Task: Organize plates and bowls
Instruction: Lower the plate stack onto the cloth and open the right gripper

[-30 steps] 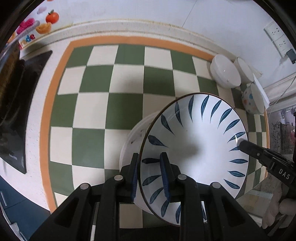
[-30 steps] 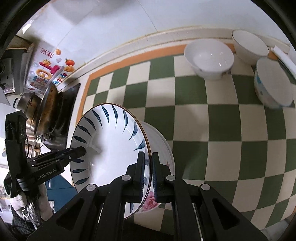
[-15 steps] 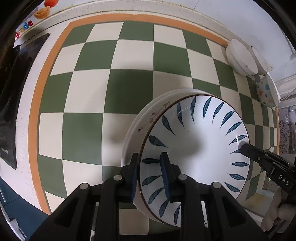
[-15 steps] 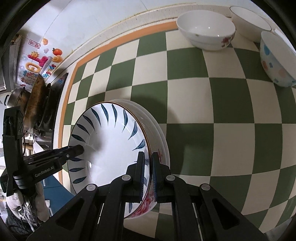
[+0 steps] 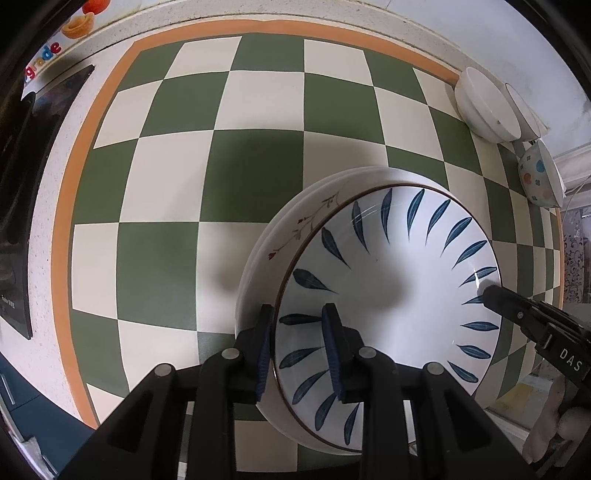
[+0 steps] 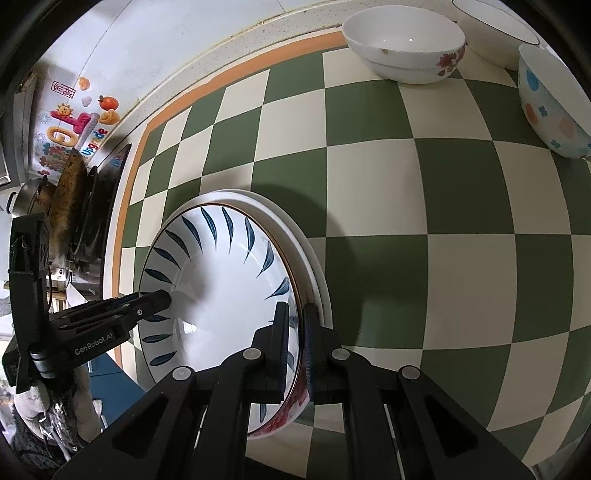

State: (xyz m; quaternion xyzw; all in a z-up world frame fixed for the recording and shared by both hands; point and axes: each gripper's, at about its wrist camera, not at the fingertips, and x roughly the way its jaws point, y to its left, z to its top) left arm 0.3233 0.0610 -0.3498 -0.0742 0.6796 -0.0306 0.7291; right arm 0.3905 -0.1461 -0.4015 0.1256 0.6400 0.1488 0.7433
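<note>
A white plate with blue leaf marks lies on top of a stack of white flowered plates on the green-and-cream checked mat. My left gripper straddles the plate's near rim. Its jaws are opening, and a small gap shows between the outer pad and the rim. In the right wrist view the left gripper reaches over the plate's far side. My right gripper is shut on the opposite rim. Its tip shows in the left wrist view.
At the mat's back corner stand a white flowered bowl, a plain white bowl and a dotted bowl. A black hob with a pan lies beyond the mat's orange border. A gloved hand holds the right gripper.
Both grippers came down with the blue-leaf plate, which hung tilted above the stack and now rests on it. The left jaws stand slightly wider apart.
</note>
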